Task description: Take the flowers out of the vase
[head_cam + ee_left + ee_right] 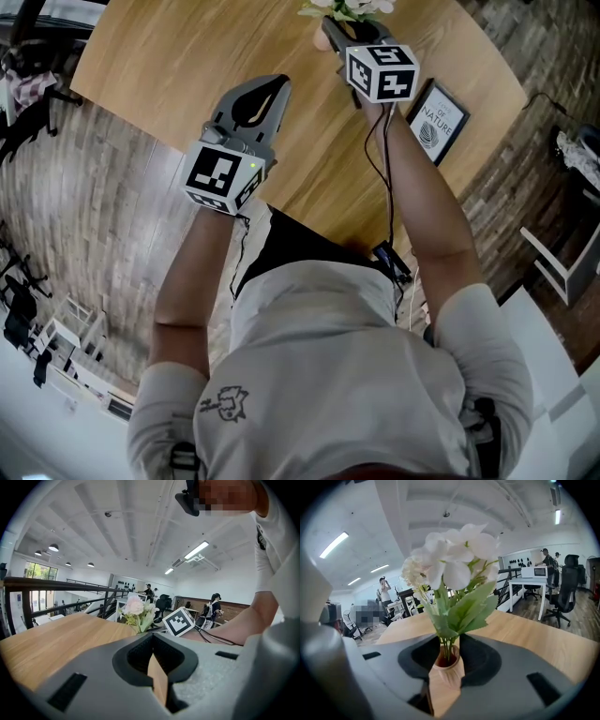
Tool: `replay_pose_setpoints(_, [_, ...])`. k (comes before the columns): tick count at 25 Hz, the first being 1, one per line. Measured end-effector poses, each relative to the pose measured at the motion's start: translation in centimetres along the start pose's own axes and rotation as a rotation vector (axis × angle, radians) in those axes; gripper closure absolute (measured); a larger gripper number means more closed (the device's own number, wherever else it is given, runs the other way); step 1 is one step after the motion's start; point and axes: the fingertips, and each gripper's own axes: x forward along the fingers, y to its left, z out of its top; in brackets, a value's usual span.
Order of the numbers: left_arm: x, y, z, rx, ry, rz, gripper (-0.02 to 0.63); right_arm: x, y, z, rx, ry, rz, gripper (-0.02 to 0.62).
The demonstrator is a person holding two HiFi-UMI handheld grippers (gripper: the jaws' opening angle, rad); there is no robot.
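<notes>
The round wooden bench (187,56) fills the upper part of the head view, with the person's arms reaching over its near edge. The left claw (153,641) hangs above the bench, jaws drawn together and empty. The right claw (449,641) is closed partway on the small ribbed terracotta vase (449,673), one jaw against each side. A framed print (439,120) lies just beside it. The white flowers (452,557) stand upright in the vase.

Both arms reach forward; left claw (278,84) closed, right claw (450,641) clamps the vase (449,672).
</notes>
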Motion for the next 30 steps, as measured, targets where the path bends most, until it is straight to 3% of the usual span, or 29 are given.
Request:
replay_pose_setpoints(4, [-0.3,0.0,-0.4,-0.013,0.001,0.009,0.601,-0.2,0.0,-0.1,-0.015,-0.002,0.002,0.500])
replay_pose_setpoints(10, [-0.9,-0.6,-0.2,-0.010,-0.007,0.019,0.601,-1.5,-0.4,0.8,-0.028,-0.045,-0.007,0.523])
replay_pose_setpoints(20, [-5.2,-0.4,2.8,0.010,-0.072,0.057,0.601,-4.6,2.0,6.3,-0.076,-0.152,-0.022,0.525])
replay_pose_setpoints(30, [-9.7,-3.5,5.9,0.066,-0.131,0.031,0.601,-10.8,4.6,12.1,-0.122,-0.274,-0.069,0.528])
